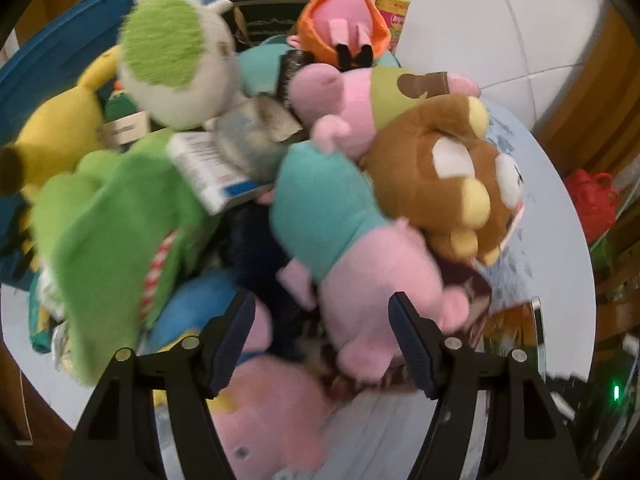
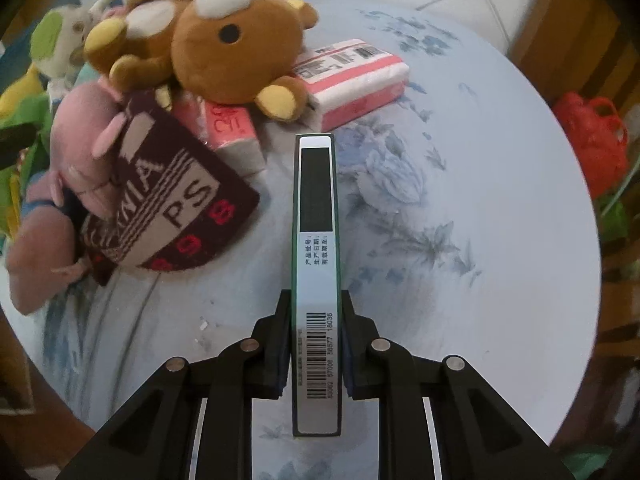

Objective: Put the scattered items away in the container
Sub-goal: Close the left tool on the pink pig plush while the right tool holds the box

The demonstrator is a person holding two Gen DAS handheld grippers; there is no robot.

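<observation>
Right gripper [image 2: 316, 354]: jaws pressed on both long faces of a slim green-edged box [image 2: 317, 280], held edge-on, barcode label facing the camera. The box projects forward above the round floral worktop [image 2: 460, 220], clear of the other items.

Left gripper [image 1: 322, 344]: jaws stand apart with nothing between the pads, above a heap of soft toys. Directly ahead lies a pink pig plush in a teal top [image 1: 352, 248]; a brown bear plush [image 1: 448, 184] lies against its right, a green plush [image 1: 112, 240] to the left. A blue container [image 1: 60, 52] sits at upper left behind the heap; the view is blurred, so which toys are actually inside it is uncertain.

Right wrist view: two pink tissue packs [image 2: 352, 80] under the bear, a maroon knitted cloth [image 2: 168, 200] beside them.
</observation>
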